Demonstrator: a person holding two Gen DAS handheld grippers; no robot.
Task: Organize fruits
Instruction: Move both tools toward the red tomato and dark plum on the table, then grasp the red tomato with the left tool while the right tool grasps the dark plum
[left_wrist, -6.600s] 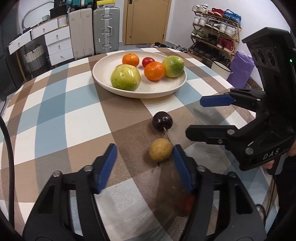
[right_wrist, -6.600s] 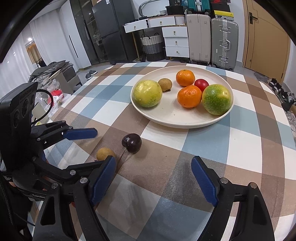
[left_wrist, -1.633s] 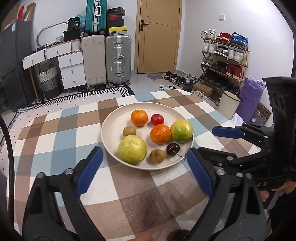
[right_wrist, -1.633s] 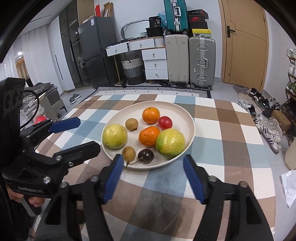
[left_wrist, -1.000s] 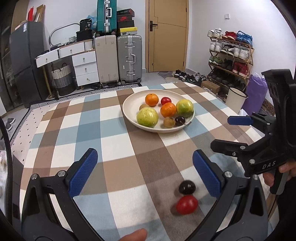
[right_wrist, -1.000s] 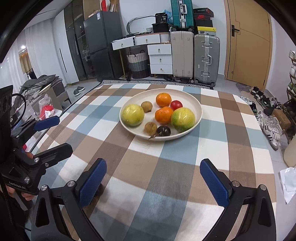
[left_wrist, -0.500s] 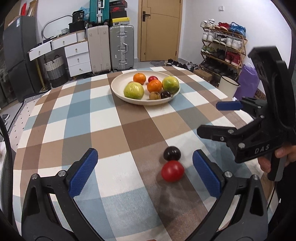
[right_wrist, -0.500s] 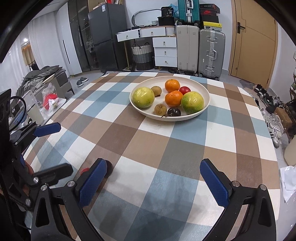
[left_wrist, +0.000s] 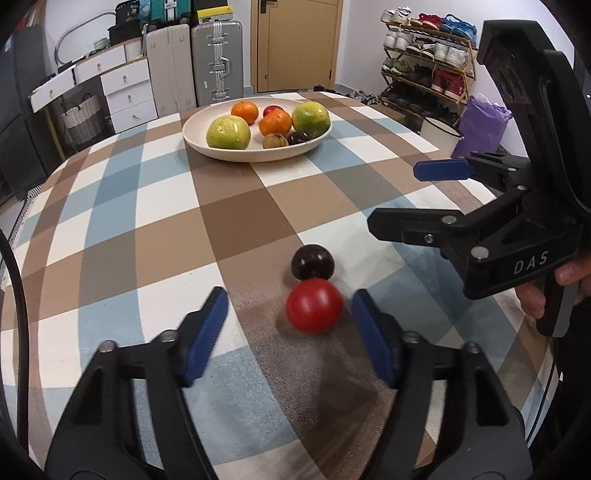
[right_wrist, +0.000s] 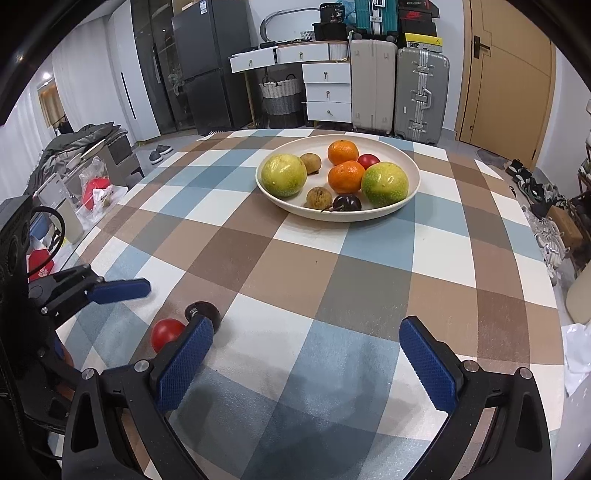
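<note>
Near the bottom centre of the left wrist view, a small red fruit (left_wrist: 314, 311), perhaps a cherry tomato, lies on the checked tablecloth (left_wrist: 147, 236), touching a dark round fruit (left_wrist: 313, 262) just above it. These two are the only fruits I can see outside the plate. The left gripper (left_wrist: 290, 334) has its jaws closing around the red fruit; the fruit is between the blue pads (left_wrist: 207, 332), but a gap remains on both sides, so it is not gripped yet.

At the upper centre of the same view, well apart from the two loose fruits, stands the cream plate (left_wrist: 207, 146). It holds two large green-yellow fruits, two tangerines, a red fruit, brown round fruits and a dark one. I judge that most of the sorting is done and two pieces are left.

At the right edge, the right gripper (left_wrist: 402, 195) hangs over the cloth with its jaws apart and nothing between them. A hand (left_wrist: 554, 288) holds its handle. In the right wrist view the two loose fruits are at the lower left, partly hidden by one pad.
</note>
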